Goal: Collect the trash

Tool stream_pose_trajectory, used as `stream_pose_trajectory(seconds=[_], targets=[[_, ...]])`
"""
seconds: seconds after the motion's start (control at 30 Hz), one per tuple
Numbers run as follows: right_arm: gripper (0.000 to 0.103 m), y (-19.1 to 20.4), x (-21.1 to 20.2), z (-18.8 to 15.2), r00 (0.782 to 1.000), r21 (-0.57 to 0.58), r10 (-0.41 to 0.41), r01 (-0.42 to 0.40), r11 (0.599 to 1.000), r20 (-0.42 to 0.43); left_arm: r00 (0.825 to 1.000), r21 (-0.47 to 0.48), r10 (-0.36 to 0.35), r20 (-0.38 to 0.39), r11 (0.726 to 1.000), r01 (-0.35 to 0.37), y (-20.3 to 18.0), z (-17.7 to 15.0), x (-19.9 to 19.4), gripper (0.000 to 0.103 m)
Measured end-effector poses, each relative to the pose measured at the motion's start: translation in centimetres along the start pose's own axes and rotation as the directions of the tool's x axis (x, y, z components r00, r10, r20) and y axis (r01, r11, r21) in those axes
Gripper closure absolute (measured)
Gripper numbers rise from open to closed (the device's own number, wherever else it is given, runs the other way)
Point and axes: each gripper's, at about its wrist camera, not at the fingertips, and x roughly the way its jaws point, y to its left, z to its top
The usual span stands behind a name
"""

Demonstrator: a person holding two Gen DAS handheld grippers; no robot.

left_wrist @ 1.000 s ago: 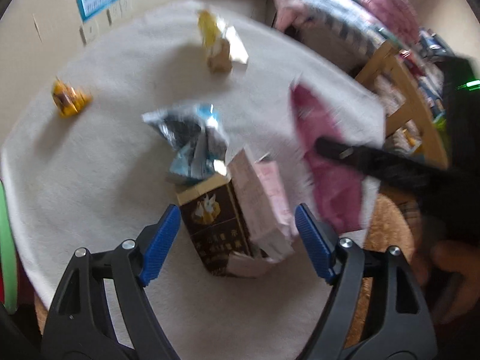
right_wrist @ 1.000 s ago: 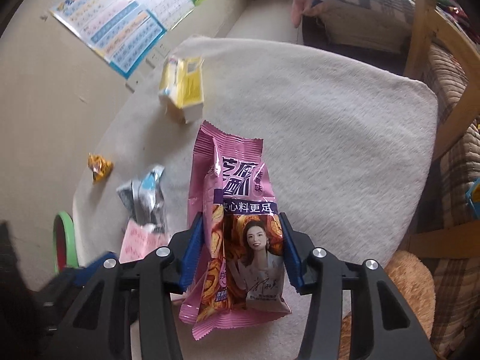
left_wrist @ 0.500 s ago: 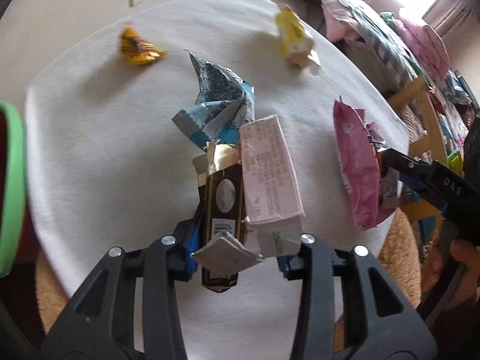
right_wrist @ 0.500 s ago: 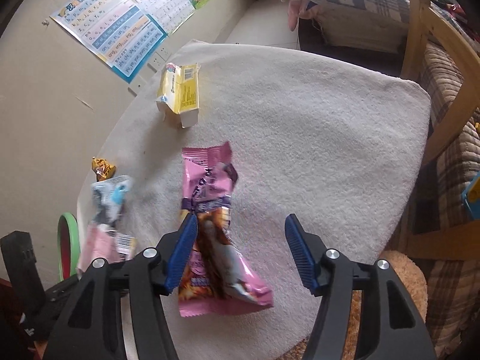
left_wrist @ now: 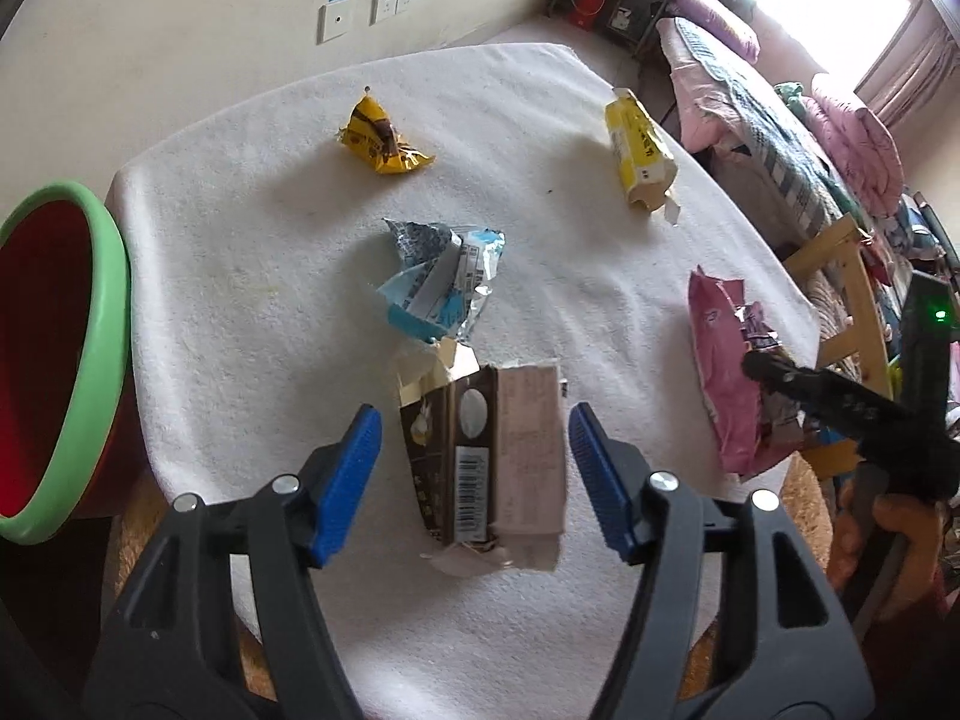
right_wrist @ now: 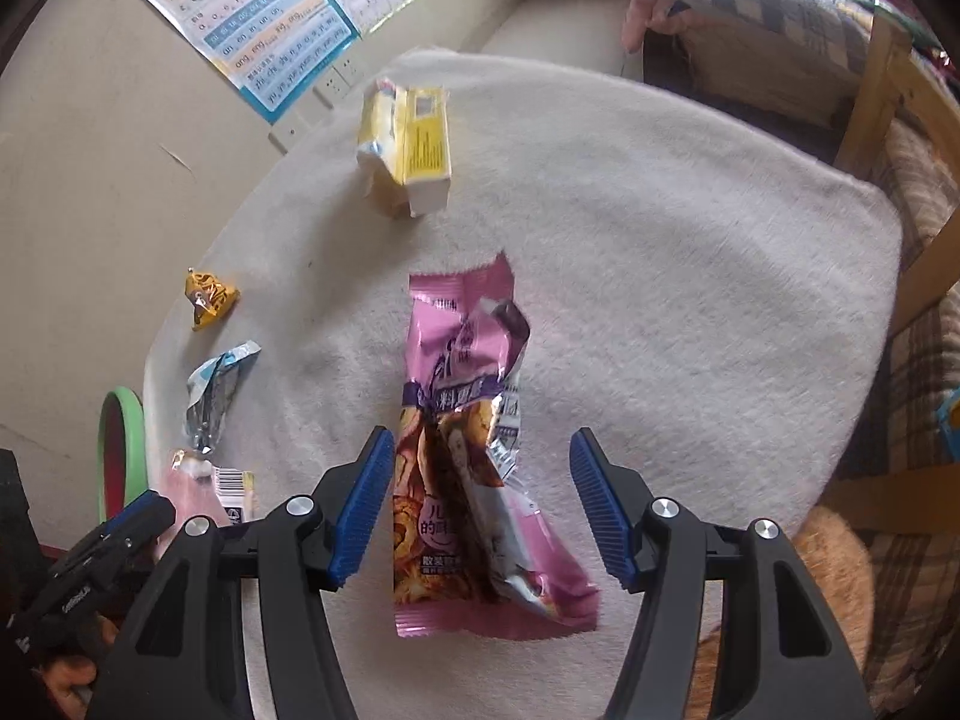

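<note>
With both grippers gaping, my left gripper (left_wrist: 474, 474) straddles the boxes (left_wrist: 486, 456), just reopened; my right gripper (right_wrist: 480, 504) straddles the pink wrapper (right_wrist: 474, 468), gripping nothing. Next I must clamp and carry to the basin (left_wrist: 90, 324).

My two wrist cameras look steeply down, close above the white tabletop (left_wrist: 252, 252); both views share the yellow carton (left_wrist: 639, 150) (right_wrist: 414, 144).

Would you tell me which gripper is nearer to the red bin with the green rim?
Left. The left gripper hangs over the cartons right beside the bin; the right gripper is over the pink wrapper, farther across the table.
</note>
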Motion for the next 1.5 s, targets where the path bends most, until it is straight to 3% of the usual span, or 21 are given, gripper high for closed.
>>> stream_pose_trajectory(seconds=[0.13, 0.27, 0.33, 0.43, 0.5, 0.53, 0.8, 0.97, 1.17, 1.4, 1.5], targets=[[0.044, 1.1, 1.1, -0.7, 0.999, -0.036, -0.017, 0.016, 0.999, -0.035, 0.999, -0.002, -0.037, -0.013, 0.999, 0.037, -0.5, -0.2, 0.4, 0.042], [0.044, 1.9, 1.5, -1.0, 0.999, -0.051, -0.024, 0.022, 0.998, -0.041, 0.998, 0.073, -0.052, -0.032, 0.996, 0.054, -2.3, -0.7, 0.8, 0.059], [0.044, 2.1, 1.6, -1.1, 0.999, -0.061, -0.033, 0.03, 0.998, -0.043, 0.999, 0.1, -0.041, -0.028, 0.994, 0.043, -3.0, -0.8, 1.1, 0.06], [0.044, 2.1, 1.4, -1.1, 0.999, -0.057, -0.034, 0.032, 0.998, -0.039, 0.999, 0.122, -0.031, -0.013, 0.992, 0.032, -3.3, -0.5, 1.1, 0.073], [0.044, 2.0, 1.0, -0.9, 0.999, -0.053, -0.029, 0.028, 0.998, -0.025, 1.0, 0.118, -0.016, 0.013, 0.993, 0.015, -3.1, 0.0, 0.4, 0.095], [0.044, 1.9, 0.8, -0.8, 0.999, -0.051, -0.028, 0.027, 0.998, -0.017, 1.0, 0.114, -0.011, 0.02, 0.993, 0.009, -2.9, 0.3, 0.1, 0.097], [0.044, 2.1, -0.2, -0.5, 1.0, -0.059, -0.005, 0.006, 0.998, 0.013, 0.997, 0.043, -0.013, 0.071, 0.999, 0.01, -0.7, 1.0, -2.5, 0.097], [0.044, 2.1, 0.1, -0.9, 1.0, -0.057, -0.004, 0.004, 0.998, -0.005, 0.997, 0.02, 0.037, 0.063, 0.999, -0.038, 0.9, 0.5, -2.1, 0.097], [0.044, 1.8, -0.4, -1.1, 1.0, -0.052, -0.018, 0.019, 0.998, 0.005, 0.994, -0.115, 0.048, 0.1, 0.993, -0.036, 5.4, -0.1, -3.7, 0.097], [0.043, 2.1, -0.1, -1.1, 0.999, -0.065, -0.04, 0.04, 0.997, -0.004, 0.988, -0.2, 0.129, 0.09, 0.974, -0.109, 9.8, -0.5, -3.5, 0.097], [0.043, 2.6, 0.3, -1.4, 0.998, -0.073, -0.055, 0.054, 0.996, -0.015, 0.986, -0.177, 0.153, 0.069, 0.974, -0.138, 10.2, -0.7, -2.2, 0.094]])
